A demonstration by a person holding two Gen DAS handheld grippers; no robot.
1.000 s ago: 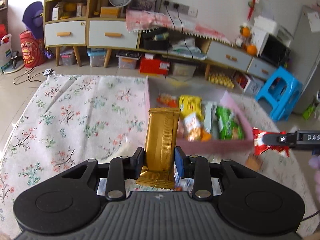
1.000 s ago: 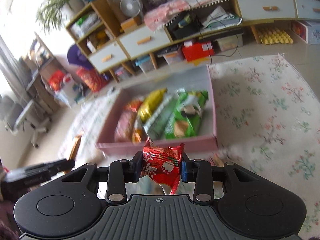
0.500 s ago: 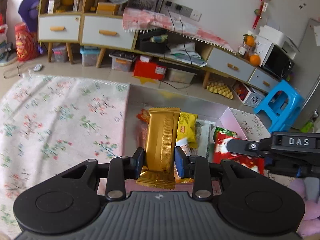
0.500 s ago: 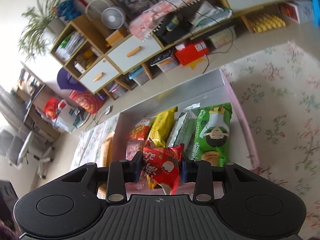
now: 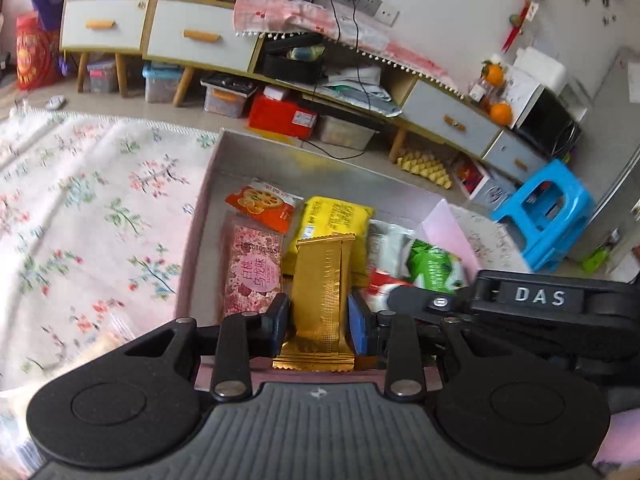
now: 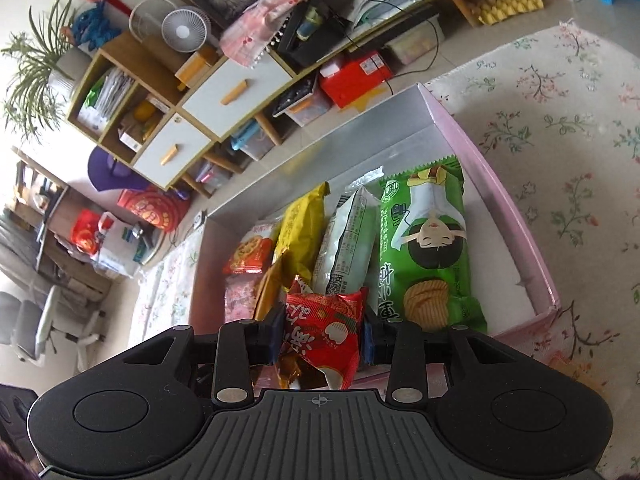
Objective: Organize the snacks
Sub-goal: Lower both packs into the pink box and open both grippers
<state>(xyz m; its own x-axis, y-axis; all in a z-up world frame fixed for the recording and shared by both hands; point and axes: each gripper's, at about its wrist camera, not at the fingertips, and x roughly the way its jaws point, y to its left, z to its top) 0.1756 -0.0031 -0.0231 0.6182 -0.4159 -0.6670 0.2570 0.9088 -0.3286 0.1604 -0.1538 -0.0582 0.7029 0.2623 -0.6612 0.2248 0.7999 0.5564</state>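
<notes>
My left gripper (image 5: 318,322) is shut on a gold snack bar (image 5: 322,300) and holds it upright over the near end of the pink box (image 5: 202,216). My right gripper (image 6: 323,336) is shut on a red snack packet (image 6: 324,332) over the same box (image 6: 516,216); it also shows in the left wrist view (image 5: 520,300), just right of the gold bar. In the box lie a pink packet (image 5: 254,268), an orange packet (image 5: 262,208), a yellow packet (image 5: 334,216), a white packet (image 6: 346,240) and a green chip bag (image 6: 428,248).
The box sits on a floral cloth (image 5: 88,208) that also spreads to its right (image 6: 568,128). Behind it stand low cabinets with drawers (image 5: 192,36), storage bins and a red box (image 5: 282,114) on the floor, and a blue stool (image 5: 548,216) at the right.
Both grippers have moved forward and down over the box with their snacks still held. The right gripper has come close beside the left one.
</notes>
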